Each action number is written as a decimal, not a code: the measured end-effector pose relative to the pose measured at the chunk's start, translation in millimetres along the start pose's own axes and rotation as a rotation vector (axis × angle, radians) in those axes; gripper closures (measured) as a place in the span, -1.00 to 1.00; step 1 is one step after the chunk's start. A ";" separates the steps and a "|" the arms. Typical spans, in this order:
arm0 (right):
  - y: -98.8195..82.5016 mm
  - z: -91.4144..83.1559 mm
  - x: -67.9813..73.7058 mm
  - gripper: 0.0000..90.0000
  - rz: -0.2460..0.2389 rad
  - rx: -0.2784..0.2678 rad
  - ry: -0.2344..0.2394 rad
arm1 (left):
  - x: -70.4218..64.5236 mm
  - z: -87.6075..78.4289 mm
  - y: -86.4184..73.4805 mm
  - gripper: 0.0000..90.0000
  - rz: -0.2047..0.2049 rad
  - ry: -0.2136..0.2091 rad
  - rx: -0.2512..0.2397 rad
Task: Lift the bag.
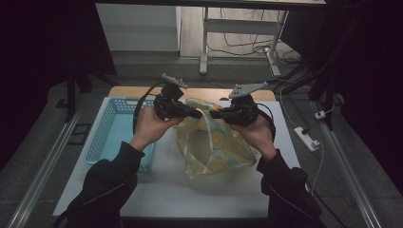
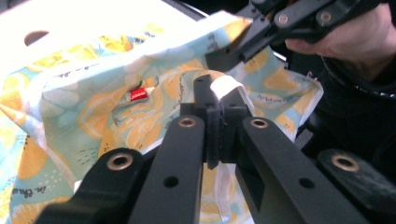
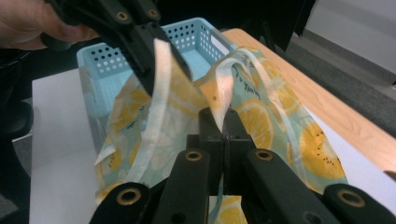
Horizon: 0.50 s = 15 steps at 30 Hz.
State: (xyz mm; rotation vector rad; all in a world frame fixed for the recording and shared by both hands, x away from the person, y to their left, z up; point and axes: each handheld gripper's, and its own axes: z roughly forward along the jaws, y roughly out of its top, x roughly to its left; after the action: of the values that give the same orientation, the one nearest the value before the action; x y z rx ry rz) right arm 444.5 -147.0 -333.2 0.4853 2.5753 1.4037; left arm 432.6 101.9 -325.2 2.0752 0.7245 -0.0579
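A lemon-print cloth bag (image 1: pixel 214 145) hangs above the white table (image 1: pixel 190 194), held up by both grippers at its top. My left gripper (image 1: pixel 196 114) is shut on the bag's white-edged rim; in the left gripper view the jaws pinch a white strip (image 2: pixel 223 86) of the bag (image 2: pixel 93 107). My right gripper (image 1: pixel 215 114) is shut on the bag's opposite edge, pinching the white hem (image 3: pixel 225 88) of the bag (image 3: pixel 261 121). The two grippers face each other, close together. A red label (image 2: pixel 137 94) shows inside the bag.
A light blue perforated basket (image 1: pixel 114 133) stands at the left of the table, also seen behind the bag (image 3: pixel 187 42). A wooden strip (image 1: pixel 142 91) borders the table's far edge. A power strip (image 1: pixel 306 138) lies on the floor at the right.
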 end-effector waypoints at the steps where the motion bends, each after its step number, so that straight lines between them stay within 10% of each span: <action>1: 3.1 -1.1 0.2 0.98 -0.001 -0.007 0.003 | 0.0 -2.6 3.2 0.99 -0.001 -0.001 -0.010; 15: 50.7 -26.5 -2.2 0.98 -0.047 -0.064 -0.045 | -6.8 -32.3 48.4 0.99 0.030 0.090 -0.097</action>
State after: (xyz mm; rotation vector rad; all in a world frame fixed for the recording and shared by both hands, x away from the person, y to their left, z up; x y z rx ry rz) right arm 448.8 -143.0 -276.2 0.4385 2.4819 1.4380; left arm 444.6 103.6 -267.8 2.0057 0.7362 0.0860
